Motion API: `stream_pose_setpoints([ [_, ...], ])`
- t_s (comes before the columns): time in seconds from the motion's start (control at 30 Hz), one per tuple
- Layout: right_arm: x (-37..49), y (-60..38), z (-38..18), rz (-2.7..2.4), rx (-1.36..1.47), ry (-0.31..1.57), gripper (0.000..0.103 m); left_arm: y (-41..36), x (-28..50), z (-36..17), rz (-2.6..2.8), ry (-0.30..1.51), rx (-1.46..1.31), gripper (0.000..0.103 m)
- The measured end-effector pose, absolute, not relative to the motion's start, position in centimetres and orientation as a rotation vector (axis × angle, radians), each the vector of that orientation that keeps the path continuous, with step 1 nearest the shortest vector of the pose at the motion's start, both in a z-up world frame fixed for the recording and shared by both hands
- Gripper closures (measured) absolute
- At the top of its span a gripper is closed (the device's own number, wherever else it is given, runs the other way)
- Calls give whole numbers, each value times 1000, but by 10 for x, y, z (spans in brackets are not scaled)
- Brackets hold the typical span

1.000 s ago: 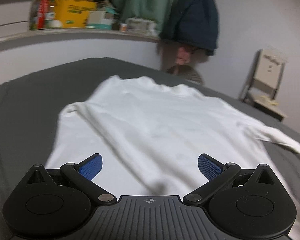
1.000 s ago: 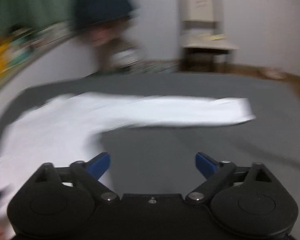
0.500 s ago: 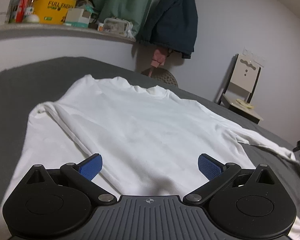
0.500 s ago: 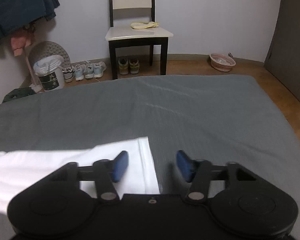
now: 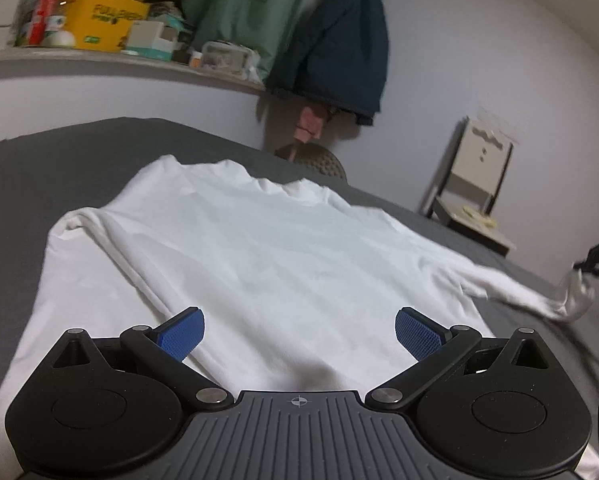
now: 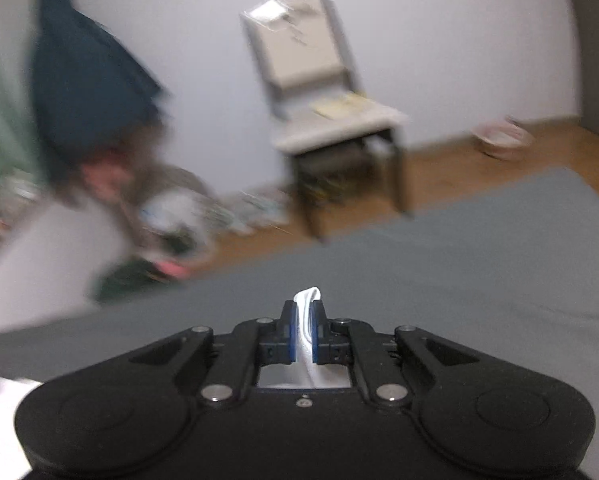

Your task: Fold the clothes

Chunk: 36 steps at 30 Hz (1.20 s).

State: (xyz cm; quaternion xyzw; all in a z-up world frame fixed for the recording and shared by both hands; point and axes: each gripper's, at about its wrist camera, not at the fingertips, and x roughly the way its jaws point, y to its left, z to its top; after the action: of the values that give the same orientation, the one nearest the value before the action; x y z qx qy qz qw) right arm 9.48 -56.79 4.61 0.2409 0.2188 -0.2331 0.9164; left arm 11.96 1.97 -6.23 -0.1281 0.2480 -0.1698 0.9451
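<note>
Your right gripper (image 6: 304, 320), spread earlier, is now clenching the white shirt's (image 5: 283, 264) cuff; left gripper (image 5: 299, 332) is hovering released over the hem.

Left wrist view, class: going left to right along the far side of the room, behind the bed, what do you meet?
Cluttered shelf with yellow box → green curtain → dark hanging jacket → chair → right gripper holding the white shirt sleeve.
</note>
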Motion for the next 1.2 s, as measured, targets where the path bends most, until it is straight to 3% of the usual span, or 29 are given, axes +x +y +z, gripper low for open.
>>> stream_pose_setpoints([
  [0.23, 88, -371, 155, 37, 429, 327, 96, 53, 116, -41, -337, 414, -370, 0],
  [0.3, 80, -309, 160, 162, 426, 328, 96, 66, 117, -36, -342, 392, -429, 0],
  [0.53, 61, -183, 91, 237, 388, 438, 96, 126, 116, -29, -176, 357, -603, 0],
  [0.83, 37, -37, 11, 290, 303, 559, 102, 157, 127, -37, -53, 460, -653, 0],
  [0.9, 33, -33, 16, 234, 206, 529, 96, 151, 131, -39, -87, 499, -630, 0],
  [0.97, 27, -35, 15, 211, 138, 528, 82, 146, 134, -41, -122, 538, -607, 0],
  [1.03, 24, -38, 7, 202, 65, 563, 58, 140, 138, -44, -156, 576, -583, 0],
  [1.2, 21, -25, -18, 255, -167, 644, 56, 126, 147, -50, -243, 671, -522, 0],
])
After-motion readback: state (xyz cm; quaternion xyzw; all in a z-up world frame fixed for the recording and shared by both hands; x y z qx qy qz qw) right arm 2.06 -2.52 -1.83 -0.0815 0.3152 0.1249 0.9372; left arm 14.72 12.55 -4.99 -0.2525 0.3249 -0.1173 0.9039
